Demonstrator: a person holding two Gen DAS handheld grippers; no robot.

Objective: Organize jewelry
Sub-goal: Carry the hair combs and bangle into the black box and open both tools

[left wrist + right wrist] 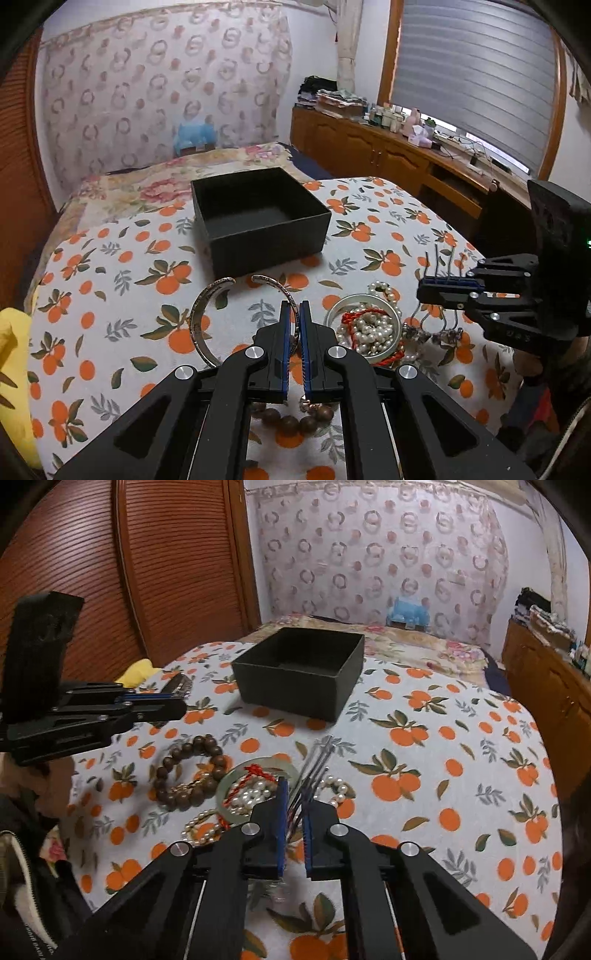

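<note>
An open black box (258, 218) stands on the orange-print cloth; it also shows in the right wrist view (301, 670). My left gripper (294, 317) is shut on a silver open cuff bangle (201, 317), held above the cloth near the box. My right gripper (294, 805) is shut on several thin metal earring hooks (314, 766); it shows in the left wrist view (448, 286) with the hooks sticking up. A pale jade bangle (364, 325) lies below with pearl strands (373, 332) and a red cord. A brown wooden bead bracelet (192, 771) lies left of it.
The cloth-covered table (461, 760) ends at a bed with a floral cover (155, 181) behind the box. A wooden cabinet (376, 147) with clutter stands at the right. A yellow cloth (14, 365) lies at the table's left edge.
</note>
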